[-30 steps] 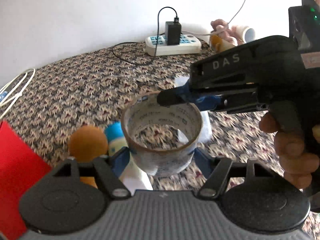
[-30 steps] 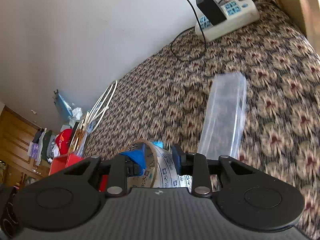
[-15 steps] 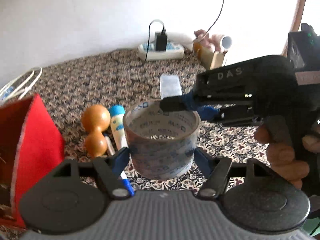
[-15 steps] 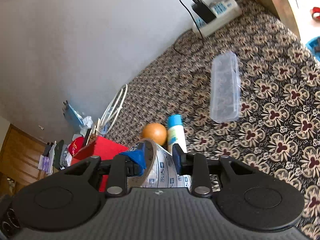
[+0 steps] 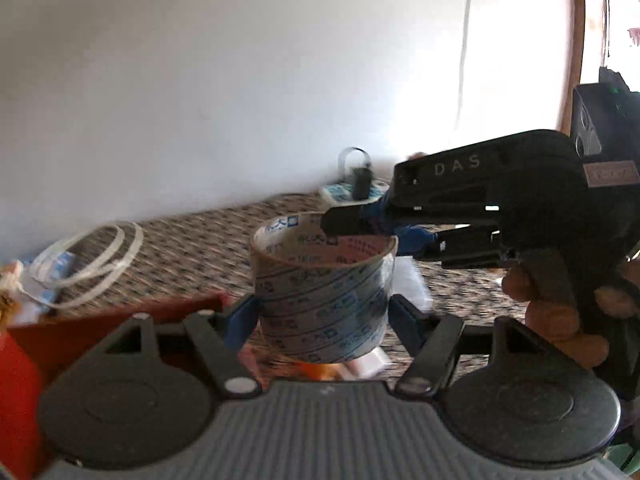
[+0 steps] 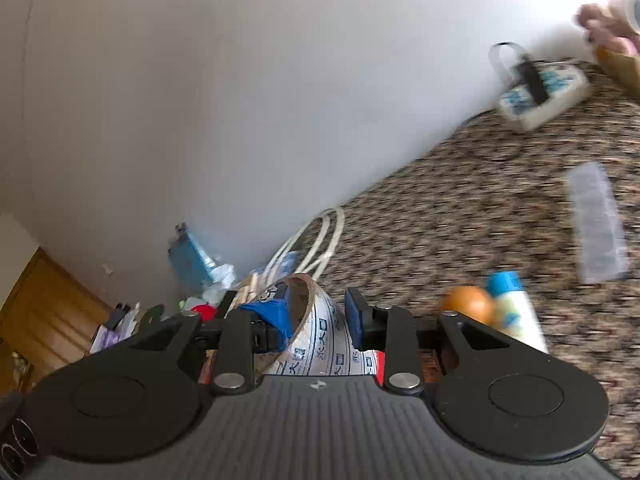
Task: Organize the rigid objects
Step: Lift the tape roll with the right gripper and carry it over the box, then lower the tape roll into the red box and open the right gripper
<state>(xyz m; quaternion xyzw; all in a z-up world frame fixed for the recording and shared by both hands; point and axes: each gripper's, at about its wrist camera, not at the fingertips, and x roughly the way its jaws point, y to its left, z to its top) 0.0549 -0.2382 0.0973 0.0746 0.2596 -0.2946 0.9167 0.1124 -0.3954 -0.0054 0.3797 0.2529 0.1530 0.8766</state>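
- Tabletop (image 6: 460,208) w/ patterned cloth: blurred in both views. Red box (image 5: 120,320) sits at 8 o'clock below the roll, prob. the drop spot.
- Packing tape roll (image 5: 322,300): lifted clear of the tabletop, upright, open end up, centre of left view.
- Left gripper (image 5: 320,312): jaws wide, pads pressing the roll's outer wall at 9 and 3 o'clock; it points down-forward.
- Right gripper (image 6: 316,316): nearly closed, pinching the roll's wall, one finger inside, one outside; comes in from 3 o'clock in left view, hand (image 5: 556,308) on its grip.
- Risk: two grips on one roll; if the hands drift apart or twist differently, the thin ring could deform or slip out.
- Risk: roll could catch the box edge if lowered early.
- Small items at 3 o'clock in right view: orange maraca (image 6: 468,304), blue-capped tube (image 6: 516,312), clear case (image 6: 596,224).
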